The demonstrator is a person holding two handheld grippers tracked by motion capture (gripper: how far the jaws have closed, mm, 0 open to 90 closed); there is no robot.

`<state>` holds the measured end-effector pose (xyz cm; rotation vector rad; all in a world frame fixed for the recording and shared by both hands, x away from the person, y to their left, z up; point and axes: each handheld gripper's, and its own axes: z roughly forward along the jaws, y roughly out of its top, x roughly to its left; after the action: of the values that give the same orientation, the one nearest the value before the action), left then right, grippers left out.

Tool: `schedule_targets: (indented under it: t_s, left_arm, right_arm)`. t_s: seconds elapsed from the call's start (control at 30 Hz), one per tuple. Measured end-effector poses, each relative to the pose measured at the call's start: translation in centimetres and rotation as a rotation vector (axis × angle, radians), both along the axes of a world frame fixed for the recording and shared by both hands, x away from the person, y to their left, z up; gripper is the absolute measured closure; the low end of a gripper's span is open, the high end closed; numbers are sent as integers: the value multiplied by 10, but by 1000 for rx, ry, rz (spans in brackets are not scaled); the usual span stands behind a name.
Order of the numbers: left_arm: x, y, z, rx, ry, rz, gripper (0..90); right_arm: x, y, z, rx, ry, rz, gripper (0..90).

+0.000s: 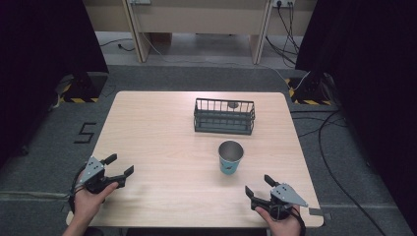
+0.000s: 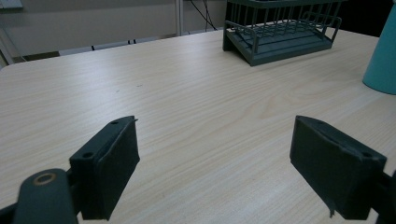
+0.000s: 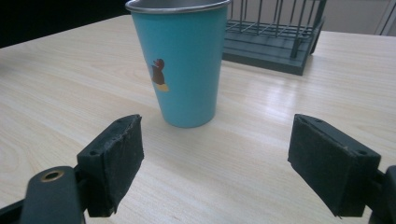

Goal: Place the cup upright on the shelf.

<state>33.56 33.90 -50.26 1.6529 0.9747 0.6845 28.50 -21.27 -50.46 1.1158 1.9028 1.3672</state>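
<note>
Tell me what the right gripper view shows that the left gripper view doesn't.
Right gripper view alone: the teal cup's steel rim and small bird print, straight ahead of the open right gripper. Left gripper view alone: a long bare stretch of table ahead of the open left gripper. Both share the dark wire basket and a teal cup.

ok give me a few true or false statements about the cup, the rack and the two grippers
1. The cup stands upright on the table. True.
2. The right gripper is shut on the cup. False: its jaws are open and apart from it.
3. The cup sits inside the rack. False: it stands on the table in front of it.
4. The left gripper is open and holds nothing. True.
5. The cup is red. False: it is blue-green with a metal rim.
</note>
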Motion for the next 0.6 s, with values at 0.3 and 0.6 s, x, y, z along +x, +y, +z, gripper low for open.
schedule_targets:
  t_s: [0.3,0.6]
  left_arm:
    - [0,-1,0,5,0,-10,148]
    - [0,-1,0,2,0,-9,148]
  right_arm:
    - [4,8,4,14,-3,9,169]
    - [16,17,7,21,0,28,166]
